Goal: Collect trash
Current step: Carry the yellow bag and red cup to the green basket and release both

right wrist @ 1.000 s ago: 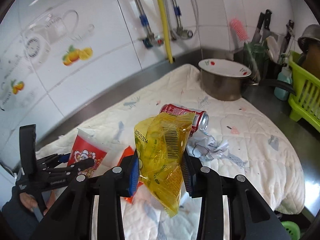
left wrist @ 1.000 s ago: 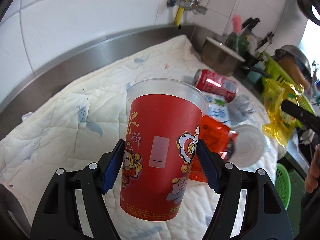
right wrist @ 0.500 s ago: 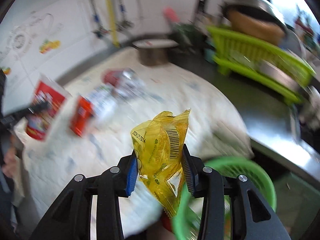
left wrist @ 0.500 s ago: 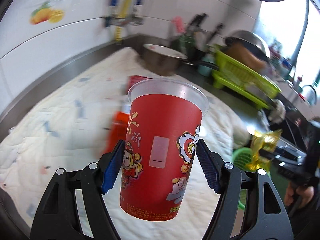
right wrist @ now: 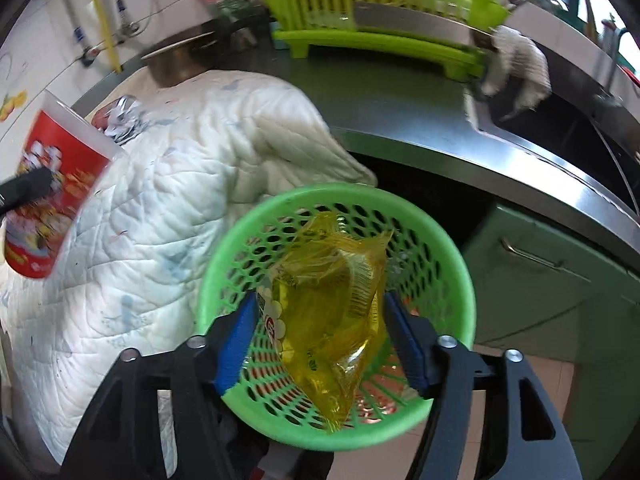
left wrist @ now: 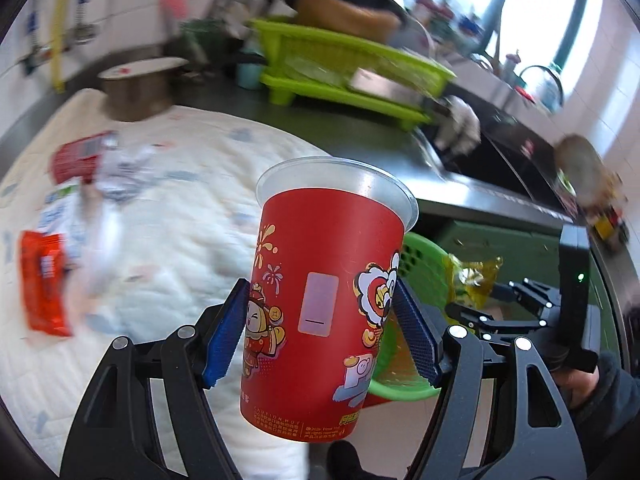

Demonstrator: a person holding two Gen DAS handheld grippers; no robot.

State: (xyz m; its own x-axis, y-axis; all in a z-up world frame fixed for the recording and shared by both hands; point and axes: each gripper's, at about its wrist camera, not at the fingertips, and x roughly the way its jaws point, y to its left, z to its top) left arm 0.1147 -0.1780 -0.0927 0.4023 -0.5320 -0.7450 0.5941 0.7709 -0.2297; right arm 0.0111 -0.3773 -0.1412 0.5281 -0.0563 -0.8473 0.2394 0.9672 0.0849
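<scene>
A: While we look along the right tool (right wrist: 320,344), its blue pads stand apart and its jaws are opening, with the crinkled yellow plastic snack wrapper (right wrist: 328,316) between them, just over the round green plastic mesh basket (right wrist: 460,276). We cannot tell whether a pad touches the wrapper at all; a gap shows on both sides.

B: We agree. The basket sits on the floor below the rounded edge of the steel tabletop (right wrist: 400,120), just beside the hanging corner of the white quilted cloth (right wrist: 160,216).

A: And our left tool (left wrist: 320,336)?

B: We see it gripping the tall red paper cup with cartoon figures and a clear rim (left wrist: 324,292), both blue pads pressed against its sides, the cup upright and tilted slightly. From the right wrist view the same cup sits well to the left of the basket, above the cloth.

A: From the left wrist view the basket's green rim peeks out behind the cup, on its right, and the yellow wrapper shows just beyond the basket's rim.

B: We also make out litter on the cloth, far from the basket: a flat orange-red foil packet (left wrist: 44,280), a crushed red drink can (left wrist: 80,156) and some crumpled white paper (left wrist: 128,168), all blurred.

A: Beyond the cloth a lime-green plastic dish rack (right wrist: 384,12) stands on the tabletop, well above the basket in our view.
</scene>
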